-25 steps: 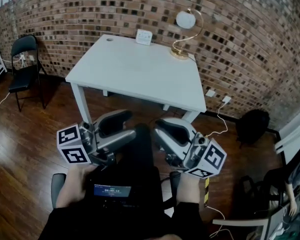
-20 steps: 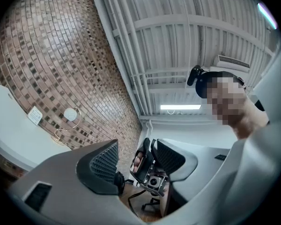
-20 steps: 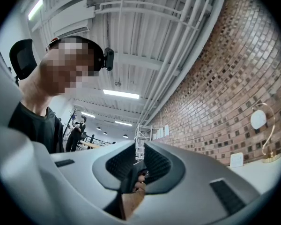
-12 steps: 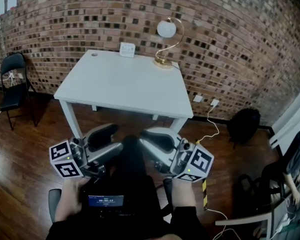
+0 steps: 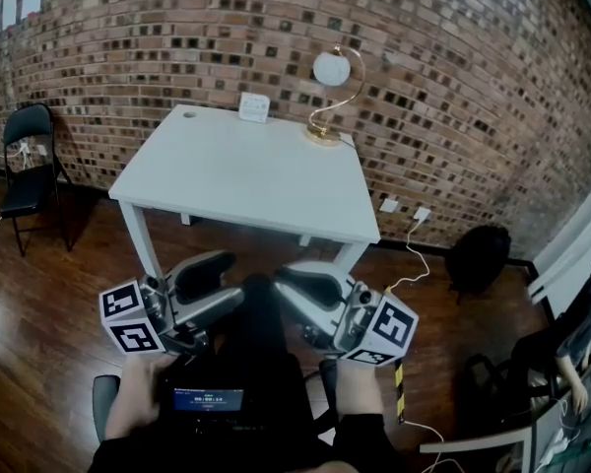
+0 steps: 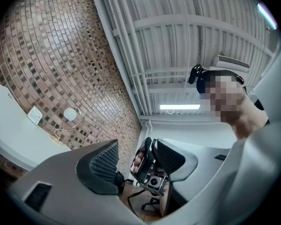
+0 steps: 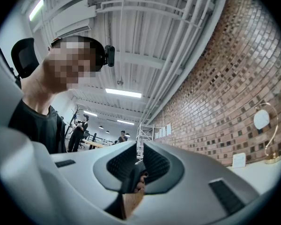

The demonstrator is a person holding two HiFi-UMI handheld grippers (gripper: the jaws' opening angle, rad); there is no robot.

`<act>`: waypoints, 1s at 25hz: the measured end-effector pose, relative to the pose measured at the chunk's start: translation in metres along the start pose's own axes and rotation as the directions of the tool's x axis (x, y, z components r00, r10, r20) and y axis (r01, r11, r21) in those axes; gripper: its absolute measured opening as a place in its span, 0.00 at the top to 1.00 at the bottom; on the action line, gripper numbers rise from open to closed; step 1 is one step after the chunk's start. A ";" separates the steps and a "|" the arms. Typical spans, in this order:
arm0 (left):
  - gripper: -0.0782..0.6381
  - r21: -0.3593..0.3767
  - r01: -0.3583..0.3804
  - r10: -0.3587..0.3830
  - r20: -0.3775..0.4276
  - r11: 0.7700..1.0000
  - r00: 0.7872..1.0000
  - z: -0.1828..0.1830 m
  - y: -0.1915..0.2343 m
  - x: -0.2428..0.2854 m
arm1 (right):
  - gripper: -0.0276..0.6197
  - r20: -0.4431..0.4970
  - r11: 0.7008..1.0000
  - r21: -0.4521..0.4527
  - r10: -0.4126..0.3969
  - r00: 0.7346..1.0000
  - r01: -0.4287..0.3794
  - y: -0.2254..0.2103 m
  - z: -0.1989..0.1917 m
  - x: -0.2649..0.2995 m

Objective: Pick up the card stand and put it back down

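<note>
Right gripper view shows the one change: my right gripper (image 7: 136, 167) has just been drawing its fingers together, down to a narrow slit with nothing between them. In the left gripper view my left gripper (image 6: 138, 165) has its fingers well apart and empty. In the head view both hands hang low in front of my body, no closer to the white bench (image 5: 227, 180) than a second ago. The small white block I take to be the card stand (image 5: 254, 107) stands untouched at the bench's far edge by the brick wall, near the lamp (image 5: 327, 87). So the pickup is not yet begun; I judge I must step in and reopen the right fingers first
</note>
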State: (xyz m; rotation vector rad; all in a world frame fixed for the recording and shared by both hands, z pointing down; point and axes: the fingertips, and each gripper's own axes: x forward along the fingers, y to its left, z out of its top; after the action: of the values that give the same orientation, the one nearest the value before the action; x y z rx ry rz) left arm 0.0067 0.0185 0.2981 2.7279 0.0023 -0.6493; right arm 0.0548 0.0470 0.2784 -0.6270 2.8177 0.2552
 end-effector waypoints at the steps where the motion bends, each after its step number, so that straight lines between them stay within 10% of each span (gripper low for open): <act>1: 0.54 0.000 -0.001 0.001 0.001 1.000 1.000 0.000 0.000 0.000 | 0.86 -0.005 1.000 0.003 0.003 1.000 -0.003 0.001 -0.001 0.000; 25: 0.54 -0.010 -0.008 0.008 -0.004 1.000 1.000 -0.002 0.004 -0.001 | 0.91 0.005 1.000 -0.023 0.011 1.000 -0.011 0.004 0.002 0.002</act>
State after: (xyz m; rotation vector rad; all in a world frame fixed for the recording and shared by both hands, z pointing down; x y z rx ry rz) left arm 0.0074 0.0158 0.3012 2.7178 -0.0042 -0.6404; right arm 0.0521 0.0502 0.2769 -0.6154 2.8181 0.2906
